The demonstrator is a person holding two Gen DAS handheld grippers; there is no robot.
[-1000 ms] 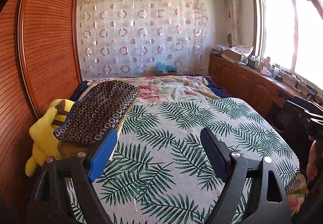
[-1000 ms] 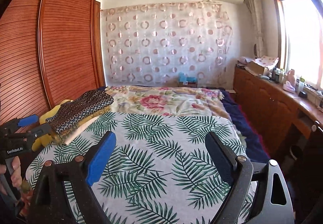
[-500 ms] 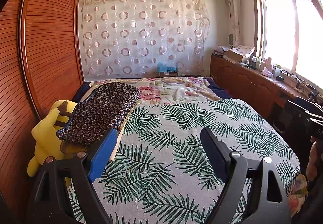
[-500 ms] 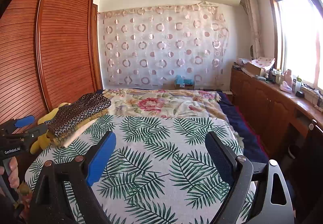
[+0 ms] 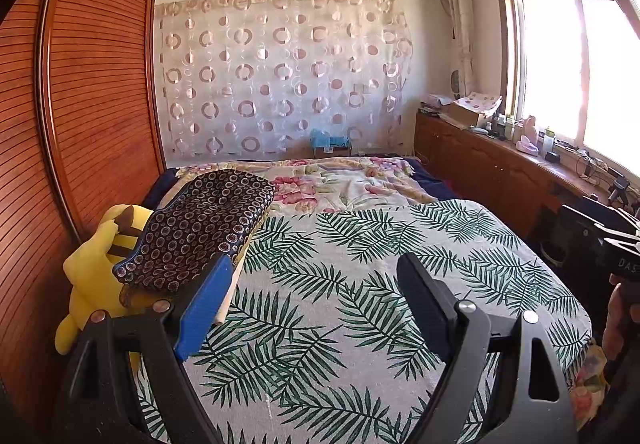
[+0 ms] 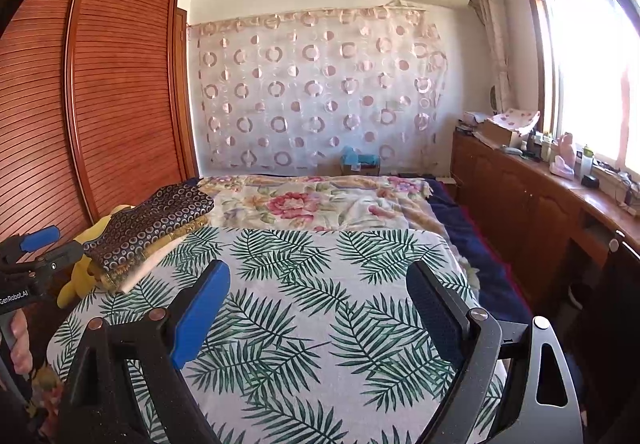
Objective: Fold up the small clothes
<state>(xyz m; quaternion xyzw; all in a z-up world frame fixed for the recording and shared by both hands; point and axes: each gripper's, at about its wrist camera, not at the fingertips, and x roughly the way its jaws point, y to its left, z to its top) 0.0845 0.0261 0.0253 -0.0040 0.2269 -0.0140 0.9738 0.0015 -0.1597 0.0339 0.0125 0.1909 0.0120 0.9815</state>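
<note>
A stack of folded clothes (image 5: 200, 228), topped by a dark piece with small rings, lies at the left edge of the bed; it also shows in the right wrist view (image 6: 148, 228). My left gripper (image 5: 316, 304) is open and empty, held above the palm-leaf sheet (image 5: 352, 284) just right of the stack. My right gripper (image 6: 320, 308) is open and empty above the same sheet (image 6: 320, 284). The left gripper's body shows at the far left of the right wrist view (image 6: 28, 264).
A yellow plush toy (image 5: 96, 272) sits between the stack and the wooden wardrobe (image 5: 80, 104). A floral blanket (image 5: 340, 180) covers the far half of the bed. A cluttered wooden sideboard (image 6: 540, 196) runs along the right under the window.
Both grippers have risen and tilted up slightly, so the bed sits lower in view. Both stay open and empty. The clothes stack has not moved.
</note>
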